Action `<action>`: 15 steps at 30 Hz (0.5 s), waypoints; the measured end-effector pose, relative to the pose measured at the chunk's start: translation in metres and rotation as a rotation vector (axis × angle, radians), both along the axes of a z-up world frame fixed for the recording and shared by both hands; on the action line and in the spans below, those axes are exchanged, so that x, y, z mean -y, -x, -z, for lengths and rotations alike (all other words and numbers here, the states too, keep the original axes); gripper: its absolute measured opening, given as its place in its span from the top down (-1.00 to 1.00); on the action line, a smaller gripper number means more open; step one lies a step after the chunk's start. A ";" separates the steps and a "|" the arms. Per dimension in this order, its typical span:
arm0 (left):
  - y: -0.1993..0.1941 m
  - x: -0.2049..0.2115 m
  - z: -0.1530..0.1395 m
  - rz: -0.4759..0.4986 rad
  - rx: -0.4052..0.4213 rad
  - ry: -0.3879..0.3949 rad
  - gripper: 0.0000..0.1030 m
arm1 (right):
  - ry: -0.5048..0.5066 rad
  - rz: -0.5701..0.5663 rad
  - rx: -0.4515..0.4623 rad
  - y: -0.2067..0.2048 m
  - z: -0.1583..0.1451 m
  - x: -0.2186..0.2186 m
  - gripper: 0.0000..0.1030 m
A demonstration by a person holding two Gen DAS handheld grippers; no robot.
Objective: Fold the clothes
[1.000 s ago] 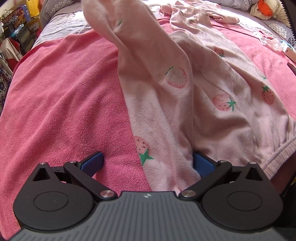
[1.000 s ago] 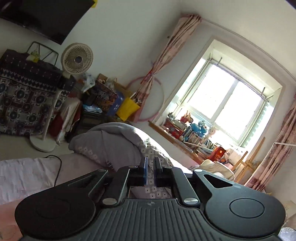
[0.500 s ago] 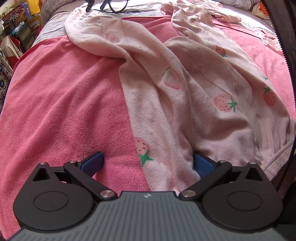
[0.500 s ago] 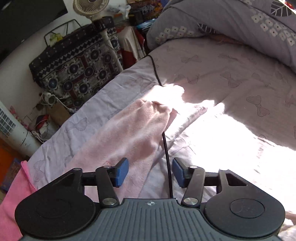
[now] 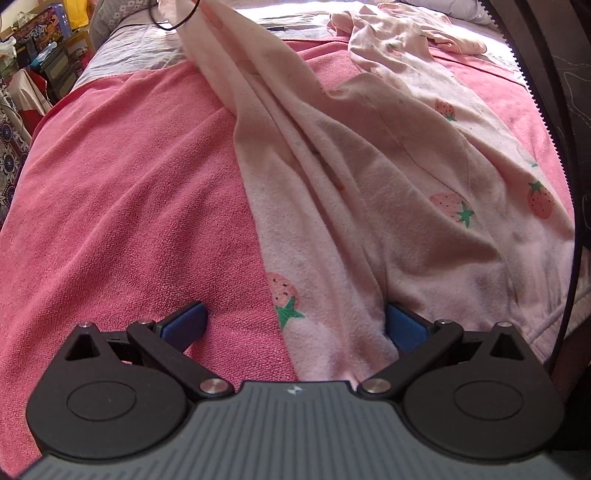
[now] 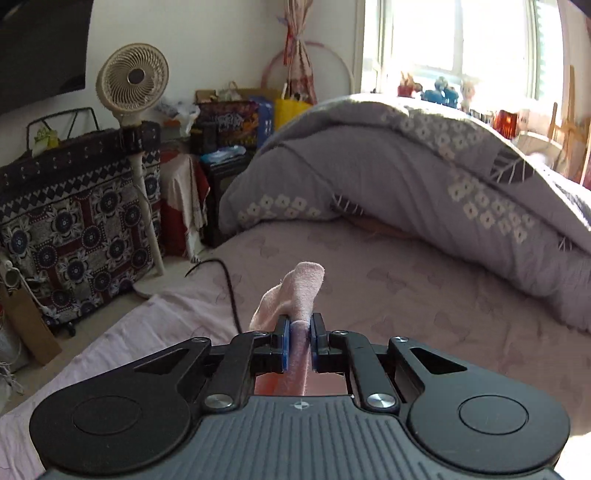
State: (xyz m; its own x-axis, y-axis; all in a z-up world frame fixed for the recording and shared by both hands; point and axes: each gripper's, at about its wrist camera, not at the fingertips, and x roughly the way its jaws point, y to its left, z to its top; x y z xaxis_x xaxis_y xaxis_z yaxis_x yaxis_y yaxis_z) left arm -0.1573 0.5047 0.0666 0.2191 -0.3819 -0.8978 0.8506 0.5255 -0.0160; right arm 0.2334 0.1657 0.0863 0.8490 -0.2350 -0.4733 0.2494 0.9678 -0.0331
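Pale pink pyjama trousers with strawberry prints (image 5: 388,192) lie on a pink towel (image 5: 129,206) spread over the bed. My left gripper (image 5: 295,325) is open and low at the waistband end, its blue pads either side of the near fabric. One trouser leg (image 5: 236,48) rises off the bed toward the top of the left wrist view. My right gripper (image 6: 300,341) is shut on that leg's end (image 6: 303,291), which sticks up between the pads above the lilac sheet.
A rolled grey floral duvet (image 6: 424,177) lies across the far bed. A black cable (image 6: 229,288) runs over the sheet. A fan (image 6: 133,81), a patterned covered cabinet (image 6: 74,229) and clutter stand on the left. Another pink garment (image 5: 406,33) lies at the far right.
My right gripper was open over the laid-down trouser leg half a second ago; it has shut on the leg's end and lifted it. The left gripper has not moved.
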 end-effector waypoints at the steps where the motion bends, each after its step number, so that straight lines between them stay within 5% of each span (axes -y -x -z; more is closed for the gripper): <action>1: 0.000 0.000 0.000 -0.001 0.001 0.002 -1.00 | 0.024 -0.004 0.017 -0.004 -0.002 0.002 0.79; 4: 0.001 -0.001 0.000 -0.002 0.006 0.006 -1.00 | 0.066 0.003 -0.018 -0.024 0.007 0.015 0.81; 9: 0.001 -0.002 0.000 -0.003 0.013 0.015 -1.00 | -0.063 0.099 -0.284 -0.023 0.064 0.037 0.62; 10: 0.002 -0.003 0.000 -0.003 0.014 0.016 -1.00 | -0.095 0.091 -0.262 -0.010 0.065 0.039 0.52; 12: 0.002 -0.003 0.001 -0.003 0.017 0.020 -1.00 | -0.115 0.045 -0.208 0.021 0.059 0.034 -0.18; 15: 0.003 -0.005 0.001 -0.004 0.024 0.029 -1.00 | -0.124 -0.082 -0.160 0.087 0.034 0.018 -0.21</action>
State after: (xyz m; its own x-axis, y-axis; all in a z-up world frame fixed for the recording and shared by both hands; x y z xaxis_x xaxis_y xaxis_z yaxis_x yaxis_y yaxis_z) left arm -0.1601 0.5093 0.0659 0.2418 -0.4066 -0.8810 0.8489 0.5284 -0.0109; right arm 0.1460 0.1472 0.0520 0.7748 -0.1000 -0.6243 0.1710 0.9838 0.0547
